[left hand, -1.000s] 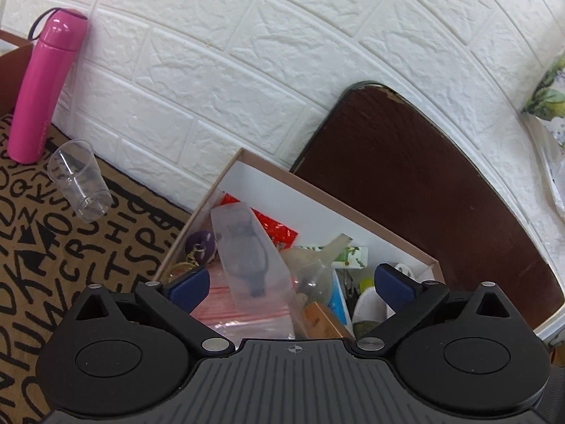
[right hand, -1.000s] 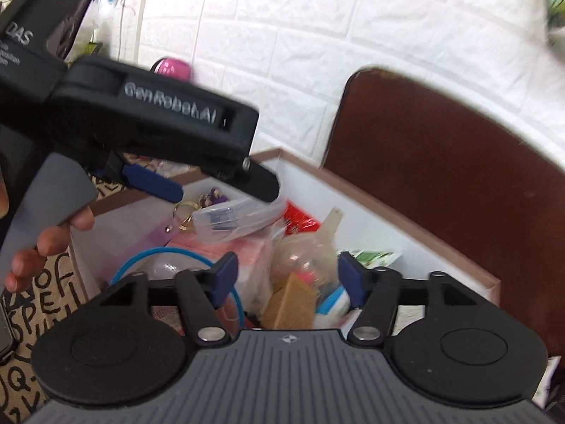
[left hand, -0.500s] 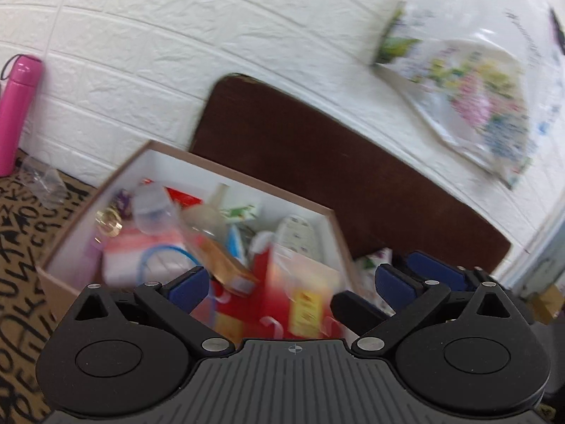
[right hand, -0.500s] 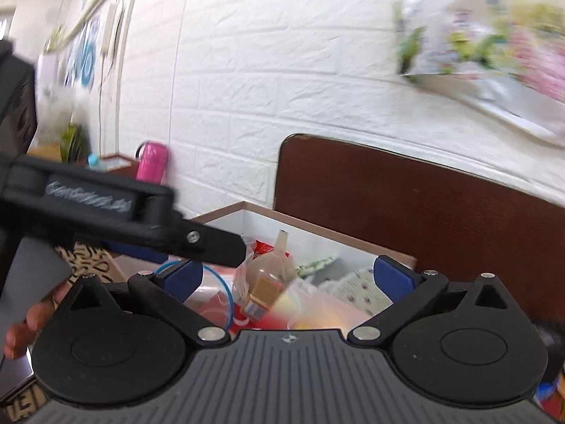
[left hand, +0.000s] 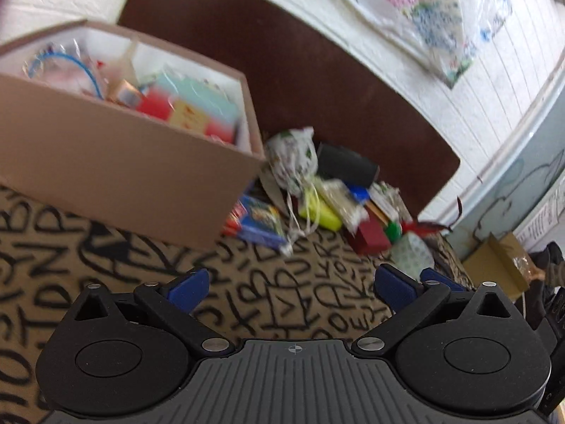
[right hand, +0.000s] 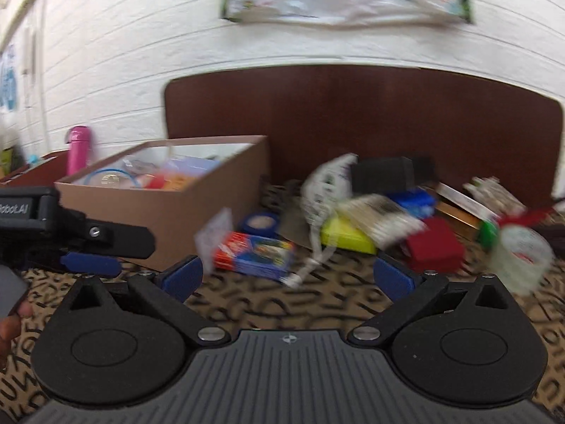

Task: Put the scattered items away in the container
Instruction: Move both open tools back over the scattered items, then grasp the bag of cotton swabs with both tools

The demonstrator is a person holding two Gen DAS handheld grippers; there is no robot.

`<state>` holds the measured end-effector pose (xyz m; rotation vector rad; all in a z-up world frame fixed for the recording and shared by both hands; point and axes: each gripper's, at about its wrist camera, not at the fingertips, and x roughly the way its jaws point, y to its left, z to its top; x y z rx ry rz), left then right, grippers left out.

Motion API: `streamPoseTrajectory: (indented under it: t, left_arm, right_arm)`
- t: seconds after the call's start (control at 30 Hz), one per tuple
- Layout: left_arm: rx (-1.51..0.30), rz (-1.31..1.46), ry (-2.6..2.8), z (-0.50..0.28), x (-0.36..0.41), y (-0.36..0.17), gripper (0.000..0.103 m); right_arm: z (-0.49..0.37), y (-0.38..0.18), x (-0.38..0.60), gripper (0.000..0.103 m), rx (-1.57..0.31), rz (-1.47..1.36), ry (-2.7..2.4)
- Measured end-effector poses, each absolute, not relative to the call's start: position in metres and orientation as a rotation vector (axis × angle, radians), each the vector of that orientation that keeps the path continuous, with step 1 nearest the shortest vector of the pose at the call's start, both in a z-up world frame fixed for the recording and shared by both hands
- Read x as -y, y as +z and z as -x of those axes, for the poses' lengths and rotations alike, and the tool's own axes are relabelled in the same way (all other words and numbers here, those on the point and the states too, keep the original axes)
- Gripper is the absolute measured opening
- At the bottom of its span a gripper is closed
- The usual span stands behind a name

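both claws (left hand: 291, 288) (right hand: 287, 275) now off box (left hand: 141, 162), pile (right hand: 370, 219) blurred

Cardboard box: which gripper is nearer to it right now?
Left. The left gripper sits just in front of the cardboard box, open and empty. The right gripper is farther back, facing the colourful packet.

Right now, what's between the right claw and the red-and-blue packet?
Only bare lettered mat, seen in the right wrist view. The right claw is open and empty, with the packet just ahead beside the box.
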<state>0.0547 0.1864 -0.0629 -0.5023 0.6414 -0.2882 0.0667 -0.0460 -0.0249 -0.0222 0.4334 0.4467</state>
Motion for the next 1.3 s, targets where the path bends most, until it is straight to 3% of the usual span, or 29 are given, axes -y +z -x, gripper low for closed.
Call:
streamPoseTrajectory:
  t: [0.47,1.3]
  left_arm:
    - [-0.685,0.424,-0.396,-0.071,-0.113,-0.061,0.103]
    - [-0.641,0.307,-0.343,-0.137,-0.065,-0.069,0.103]
  right_arm:
    - [-0.064,-0.043,0.12,0.102,-0.444,-0.119,0.328]
    - [-0.114,-0.048,0.134,0.103,-0.441,-0.083,0.312]
